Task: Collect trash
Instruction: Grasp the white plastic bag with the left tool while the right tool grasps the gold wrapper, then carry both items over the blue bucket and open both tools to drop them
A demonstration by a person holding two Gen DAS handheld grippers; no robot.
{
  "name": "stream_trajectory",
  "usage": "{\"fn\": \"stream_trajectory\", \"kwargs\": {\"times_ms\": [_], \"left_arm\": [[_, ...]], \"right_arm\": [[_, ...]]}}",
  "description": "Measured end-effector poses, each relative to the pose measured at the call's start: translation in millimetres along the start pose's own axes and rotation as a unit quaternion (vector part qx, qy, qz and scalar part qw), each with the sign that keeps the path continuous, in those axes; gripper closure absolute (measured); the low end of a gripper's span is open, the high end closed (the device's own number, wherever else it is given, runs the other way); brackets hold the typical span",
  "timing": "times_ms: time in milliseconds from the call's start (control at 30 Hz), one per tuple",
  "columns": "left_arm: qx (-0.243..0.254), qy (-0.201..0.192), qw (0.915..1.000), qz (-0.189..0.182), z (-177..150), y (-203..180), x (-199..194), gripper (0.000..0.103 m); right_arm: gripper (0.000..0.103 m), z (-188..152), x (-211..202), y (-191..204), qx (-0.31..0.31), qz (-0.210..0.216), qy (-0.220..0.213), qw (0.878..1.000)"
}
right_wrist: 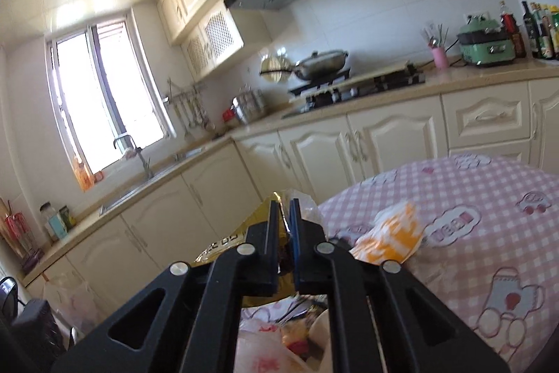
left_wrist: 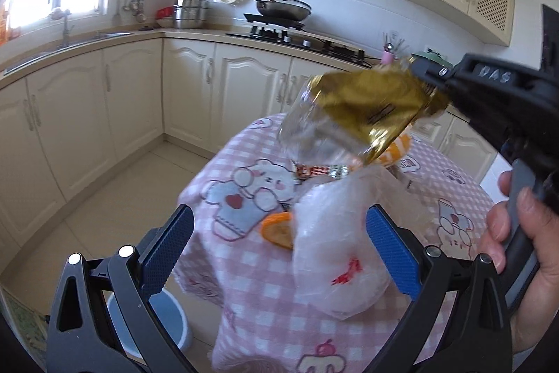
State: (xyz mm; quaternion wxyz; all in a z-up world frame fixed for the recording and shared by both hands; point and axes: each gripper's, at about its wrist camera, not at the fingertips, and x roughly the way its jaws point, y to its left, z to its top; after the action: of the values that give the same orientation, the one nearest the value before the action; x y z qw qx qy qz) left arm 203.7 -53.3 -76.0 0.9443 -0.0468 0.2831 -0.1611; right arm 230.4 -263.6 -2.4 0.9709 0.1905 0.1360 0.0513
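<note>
My right gripper (left_wrist: 424,76) comes in from the upper right, shut on a crumpled gold and clear wrapper (left_wrist: 370,107) that hangs in the air above the table. In the right wrist view its pads (right_wrist: 283,208) pinch the gold wrapper (right_wrist: 230,240). My left gripper (left_wrist: 279,215) stands open and low, its blue pads on either side of a white plastic bag (left_wrist: 335,254) with red print, not pressing on it. An orange peel (left_wrist: 277,229) lies beside the bag. A red patterned wrapper (left_wrist: 314,171) and an orange-white wrapper (left_wrist: 398,151) lie behind it.
The table wears a pink checked cloth (left_wrist: 244,296). A pale blue bin (left_wrist: 167,317) stands on the floor at its near left. A person's hand (left_wrist: 506,226) holds the right gripper's handle. Cream cabinets, a sink and a stove with a pan (left_wrist: 283,7) line the walls.
</note>
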Motion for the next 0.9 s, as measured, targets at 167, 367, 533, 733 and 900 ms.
{"fn": "stream_trajectory", "kwargs": {"times_ms": [167, 367, 533, 733, 900], "left_arm": [[-0.011, 0.019, 0.9995, -0.025, 0, -9, 22, 0.008], [-0.015, 0.029, 0.9987, -0.038, -1, -15, 31, 0.061], [-0.015, -0.005, 0.9981, -0.059, 4, -16, 8, 0.069], [-0.03, -0.058, 0.9952, -0.073, 15, -7, -34, 0.069], [-0.035, -0.082, 0.9956, -0.027, 14, 11, -64, 0.069]], "right_arm": [[0.097, 10, -16, -18, -0.001, -0.009, -0.021, 1.0], [0.097, 9, -23, -30, 0.001, -0.013, -0.028, 1.0], [0.097, 13, -34, -26, -0.003, -0.008, -0.045, 0.999], [0.097, 21, -50, -4, -0.017, 0.004, -0.061, 0.998], [0.097, 21, -57, 25, -0.037, 0.024, -0.056, 0.997]]}}
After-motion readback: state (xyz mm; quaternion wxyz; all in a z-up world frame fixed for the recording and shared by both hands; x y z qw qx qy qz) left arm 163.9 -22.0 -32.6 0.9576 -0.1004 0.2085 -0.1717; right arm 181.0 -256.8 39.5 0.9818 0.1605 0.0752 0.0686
